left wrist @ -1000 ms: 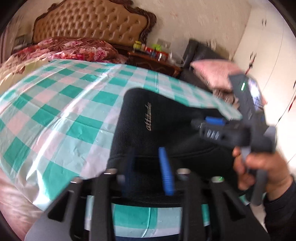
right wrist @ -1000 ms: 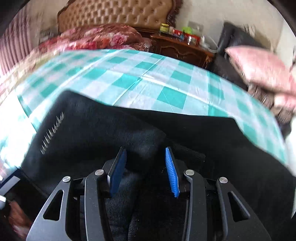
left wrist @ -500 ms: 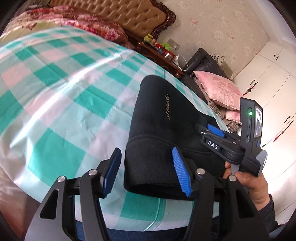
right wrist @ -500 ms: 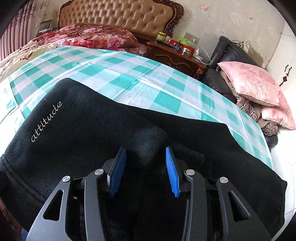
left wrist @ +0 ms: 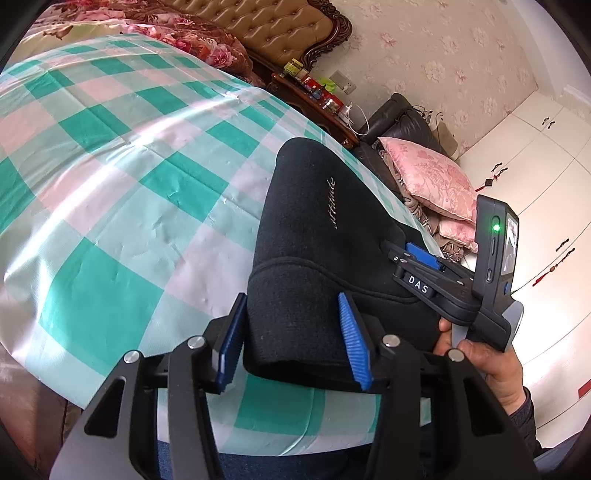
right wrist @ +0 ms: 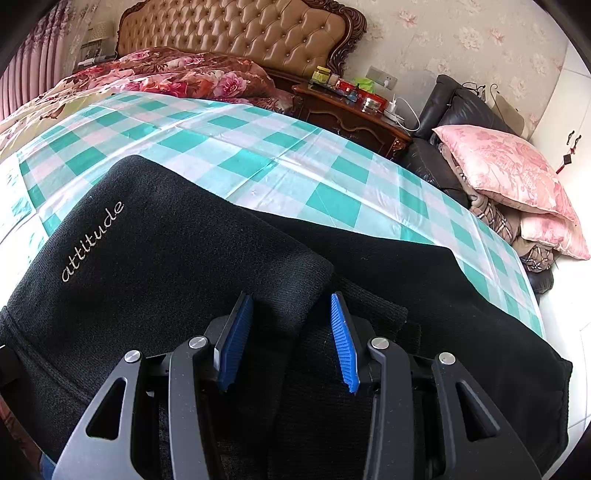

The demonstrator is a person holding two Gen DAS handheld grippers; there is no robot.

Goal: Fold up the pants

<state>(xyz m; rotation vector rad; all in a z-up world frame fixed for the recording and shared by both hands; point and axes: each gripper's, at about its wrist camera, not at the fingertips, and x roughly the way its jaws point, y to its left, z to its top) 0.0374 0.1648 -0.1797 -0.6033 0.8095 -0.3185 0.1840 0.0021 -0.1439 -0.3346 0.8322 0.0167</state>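
Black pants (left wrist: 325,229) with a pale "attitude" script lie folded on a green-checked cloth (left wrist: 110,184). My left gripper (left wrist: 291,343) straddles the near waistband corner. Its jaws are closing, and its left pad sits just off the fabric's edge, not pressing. In the right wrist view the pants (right wrist: 184,258) fill the foreground. My right gripper (right wrist: 288,339) holds a thick fold of them between its narrow-set blue pads. From the left wrist view the right gripper (left wrist: 413,258) lies on the pants' right side, held by a hand (left wrist: 491,365).
The cloth (right wrist: 295,158) covers a bed with a tufted headboard (right wrist: 240,33) and a floral quilt (right wrist: 177,74). A wooden nightstand (right wrist: 351,107) with bottles stands beyond it. A dark armchair (right wrist: 454,110) holds pink pillows (right wrist: 506,166). White wardrobe doors (left wrist: 535,166) stand at the right.
My left gripper has sunk and rolled, coming from above the pants to straddle the waistband corner; its jaws widened, then narrowed. The right gripper has kept its place on the fold.
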